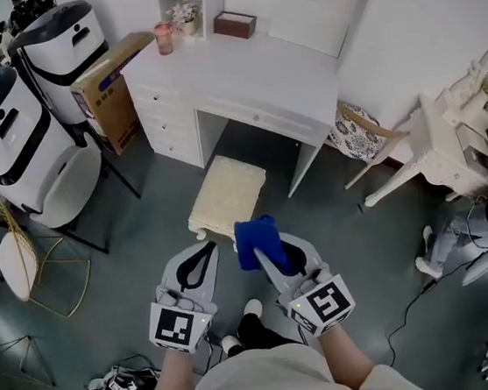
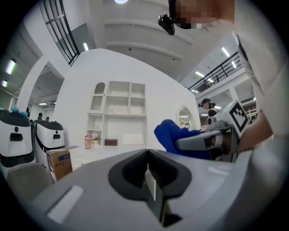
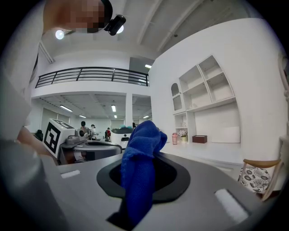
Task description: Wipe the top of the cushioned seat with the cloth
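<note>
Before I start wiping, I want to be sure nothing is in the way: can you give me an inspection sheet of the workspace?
Surface: cream cushioned seat, nothing on its top, far end tucked under the white desk.
Job's things: blue terry cloth, held in the air, not yet on the seat.
Clutter: pink cup and brown box on the desk; cardboard box beside it.
Grippers: left gripper shut, empty; right gripper shut on the cloth.
Cables: black cable on the floor at the right.
Surroundings: two white-and-black machines at the left; wooden chair with a patterned cushion at the right.
</note>
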A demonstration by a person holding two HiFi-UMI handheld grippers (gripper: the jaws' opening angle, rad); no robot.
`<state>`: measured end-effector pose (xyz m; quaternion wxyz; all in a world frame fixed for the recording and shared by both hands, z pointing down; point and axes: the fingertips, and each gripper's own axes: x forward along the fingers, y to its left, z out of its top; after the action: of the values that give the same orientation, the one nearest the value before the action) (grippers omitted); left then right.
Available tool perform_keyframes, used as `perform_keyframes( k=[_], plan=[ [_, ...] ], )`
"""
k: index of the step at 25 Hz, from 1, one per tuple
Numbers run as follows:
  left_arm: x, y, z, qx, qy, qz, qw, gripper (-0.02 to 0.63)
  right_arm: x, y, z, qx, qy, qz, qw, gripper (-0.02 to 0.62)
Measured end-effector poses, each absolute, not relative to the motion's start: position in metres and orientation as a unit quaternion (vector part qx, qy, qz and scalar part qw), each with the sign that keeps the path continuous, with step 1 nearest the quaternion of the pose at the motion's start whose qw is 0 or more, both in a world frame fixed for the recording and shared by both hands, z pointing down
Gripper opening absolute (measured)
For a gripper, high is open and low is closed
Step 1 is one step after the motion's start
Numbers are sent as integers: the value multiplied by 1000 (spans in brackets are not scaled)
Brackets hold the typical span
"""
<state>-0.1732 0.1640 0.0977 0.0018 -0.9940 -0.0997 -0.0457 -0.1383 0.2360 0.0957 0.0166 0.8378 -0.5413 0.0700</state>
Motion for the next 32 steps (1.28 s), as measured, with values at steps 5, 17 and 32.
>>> perform_keyframes(
  k=[5,17,32],
  plan=[
    [-148,154,100,-995,-89,-48,0,0,-113,223,99,829,-554,71,15,81],
    [-112,130,113,-997,-51,-59,-9,0,-69,197,113,814,-575,87,-4,83],
    [-19,39,134,-997,-33,-67,-30,0,28,102,132,803,-586,105,12,83]
  ],
)
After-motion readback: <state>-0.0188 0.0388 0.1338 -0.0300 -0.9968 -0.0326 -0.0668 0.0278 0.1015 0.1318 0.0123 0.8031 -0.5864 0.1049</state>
